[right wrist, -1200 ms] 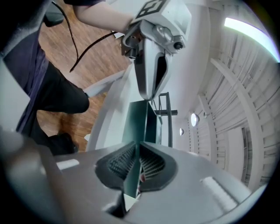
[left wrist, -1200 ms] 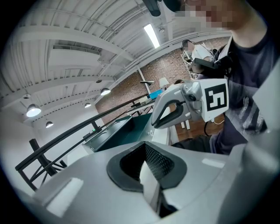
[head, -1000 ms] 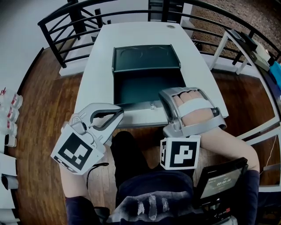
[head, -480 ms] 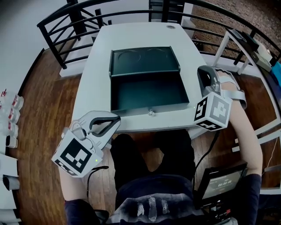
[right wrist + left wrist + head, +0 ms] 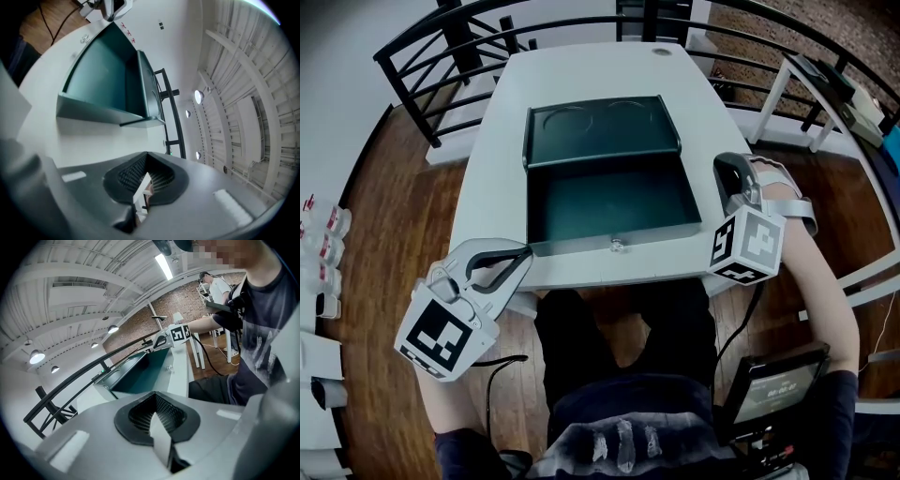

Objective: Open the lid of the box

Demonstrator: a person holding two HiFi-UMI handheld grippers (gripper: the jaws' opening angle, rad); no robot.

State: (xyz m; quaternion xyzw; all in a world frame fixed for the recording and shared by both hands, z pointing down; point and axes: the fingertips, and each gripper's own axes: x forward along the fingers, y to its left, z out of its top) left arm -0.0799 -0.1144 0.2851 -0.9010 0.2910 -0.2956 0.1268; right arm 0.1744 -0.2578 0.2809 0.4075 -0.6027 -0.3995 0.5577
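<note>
There is one box (image 5: 609,202), dark green, and it stands open in the middle of the tabletop (image 5: 581,70). Its one lid (image 5: 602,129) is folded right back and lies flat on the far side of the tray, joined to it along the rear wall. The tray's front wall is close to the near edge of the tabletop and carries one small metal latch (image 5: 618,244) at its middle. The tray is bare inside.

There are two claws, each with one cube of square markers. The left claw (image 5: 523,255) is off the near left corner of the tabletop, above the floor and well apart from the box. In the left gripper view its jaws are pressed together with nothing between them. The right claw (image 5: 729,173) is at the tabletop's right edge, near the box's right wall but not touching it. In the right gripper view its jaws are likewise pressed together and pinch nothing.

The single tabletop is white, smooth and rectangular, and the box is the only thing resting on it. A black metal railing (image 5: 441,37) curves round its far and left sides. The floor (image 5: 384,206) is of brown wooden boards. To the right stands a white frame (image 5: 787,84), with a brick wall (image 5: 787,28) behind it. One dark screen (image 5: 773,384) sits low at the right, beside the person's legs (image 5: 581,337). Overhead, the left gripper view shows a white ribbed ceiling with a strip light (image 5: 164,266) and round lamps.
</note>
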